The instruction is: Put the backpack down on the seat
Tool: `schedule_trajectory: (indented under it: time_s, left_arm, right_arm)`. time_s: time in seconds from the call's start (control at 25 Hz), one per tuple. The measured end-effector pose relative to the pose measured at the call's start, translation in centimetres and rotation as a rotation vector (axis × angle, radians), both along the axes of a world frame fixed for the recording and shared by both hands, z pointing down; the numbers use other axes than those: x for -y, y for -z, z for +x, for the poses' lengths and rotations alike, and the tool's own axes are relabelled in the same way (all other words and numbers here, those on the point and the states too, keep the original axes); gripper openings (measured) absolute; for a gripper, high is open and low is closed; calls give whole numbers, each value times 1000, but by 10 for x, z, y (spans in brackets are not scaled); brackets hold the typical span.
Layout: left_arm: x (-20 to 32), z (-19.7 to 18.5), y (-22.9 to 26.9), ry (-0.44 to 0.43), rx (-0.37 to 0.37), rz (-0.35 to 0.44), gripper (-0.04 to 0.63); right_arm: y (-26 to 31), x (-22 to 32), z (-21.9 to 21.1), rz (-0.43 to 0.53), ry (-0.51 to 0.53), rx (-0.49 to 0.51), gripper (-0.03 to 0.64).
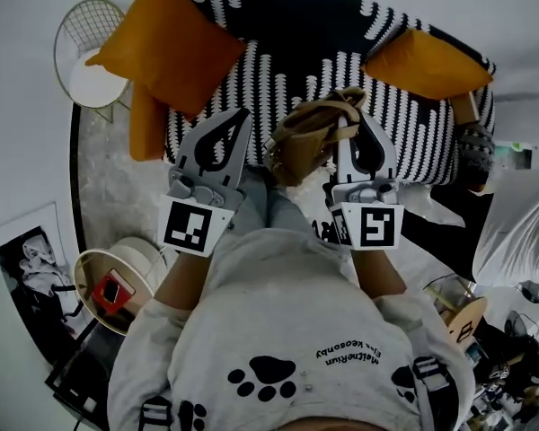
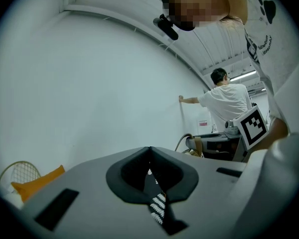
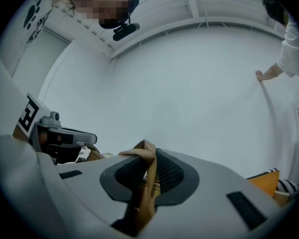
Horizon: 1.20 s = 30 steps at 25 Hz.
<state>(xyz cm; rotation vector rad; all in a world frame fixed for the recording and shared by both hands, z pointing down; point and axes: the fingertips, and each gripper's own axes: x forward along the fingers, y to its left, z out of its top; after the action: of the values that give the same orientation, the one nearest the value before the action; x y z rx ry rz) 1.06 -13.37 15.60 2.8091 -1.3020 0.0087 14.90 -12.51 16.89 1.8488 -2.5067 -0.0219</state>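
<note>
A tan backpack [image 1: 307, 140] hangs in front of me above the black-and-white patterned sofa seat [image 1: 296, 57]. My right gripper [image 1: 363, 122] is shut on its tan strap [image 3: 147, 185], which loops up between the dark pads in the right gripper view; the bag's body hangs to the left of that gripper. My left gripper [image 1: 240, 119] is held beside the bag on its left. Its jaws are together with nothing in them, and in the left gripper view only a sliver of the sofa pattern [image 2: 159, 203] shows below the left gripper [image 2: 150, 167].
Two orange cushions [image 1: 166, 43] [image 1: 427, 61] lean on the sofa's left and right ends. A white wire chair [image 1: 90, 48] stands at the far left. A round side table [image 1: 103, 285] with a red object is near my left. Another person [image 2: 229, 101] stands by the wall.
</note>
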Motion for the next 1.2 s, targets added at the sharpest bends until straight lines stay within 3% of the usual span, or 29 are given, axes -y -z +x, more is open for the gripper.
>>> schedule_trajectory:
  time_s: [0.32, 0.48, 0.72, 1.2]
  left_arm:
    - [24, -8, -40, -36, -13, -40, 18]
    - [33, -15, -67, -23, 38, -44, 18]
    - [50, -21, -104, -20, 43, -67, 18]
    - [83, -20, -178, -26, 52, -103, 18]
  right_arm:
    - [-37, 22, -24, -27, 19, -29, 77]
    - [-68, 33, -36, -40, 35, -30, 77]
    - [-108, 53, -49, -77, 46, -37, 77]
    - [-181, 93, -43, -124, 7, -23, 77]
